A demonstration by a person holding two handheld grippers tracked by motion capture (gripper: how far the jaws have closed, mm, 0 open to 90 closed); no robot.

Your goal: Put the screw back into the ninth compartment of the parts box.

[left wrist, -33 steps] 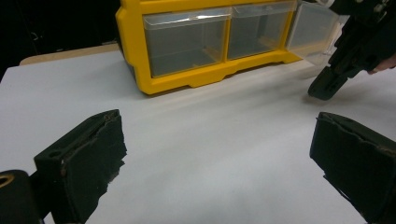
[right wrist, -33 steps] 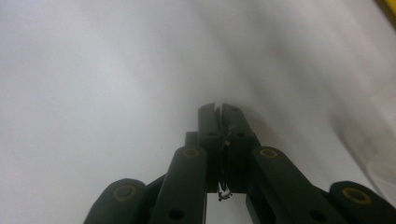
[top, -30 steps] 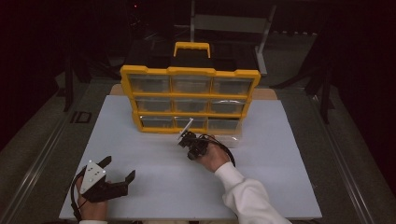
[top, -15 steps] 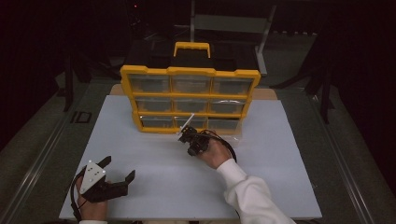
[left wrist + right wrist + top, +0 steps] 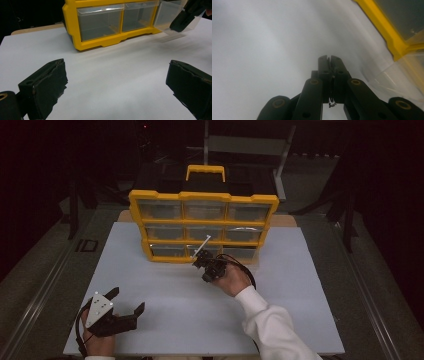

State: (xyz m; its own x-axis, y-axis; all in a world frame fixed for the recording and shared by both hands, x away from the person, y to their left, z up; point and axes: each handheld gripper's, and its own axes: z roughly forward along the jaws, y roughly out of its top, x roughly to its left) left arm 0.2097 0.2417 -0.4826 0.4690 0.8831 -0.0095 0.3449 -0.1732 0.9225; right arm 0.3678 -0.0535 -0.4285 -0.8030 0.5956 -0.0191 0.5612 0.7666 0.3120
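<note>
Yellow drawer organiser (image 5: 203, 200) holds empty clear drawers (image 5: 100, 22); right gripper (image 5: 329, 58) clenched, left gripper (image 5: 117, 82) released

Drawer cabinet (image 5: 202, 227) at back of table (image 5: 300, 320), right gripper (image 5: 200, 261) just before it, left gripper (image 5: 127, 305) near front left

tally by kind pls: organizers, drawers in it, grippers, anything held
Yellow organizer: 1
Clear drawers: 9, in three rows of three
Hand-held grippers: 2, left hand-held gripper and right hand-held gripper
Thin white piece at the right one's tip: 1
Total: 13
</note>
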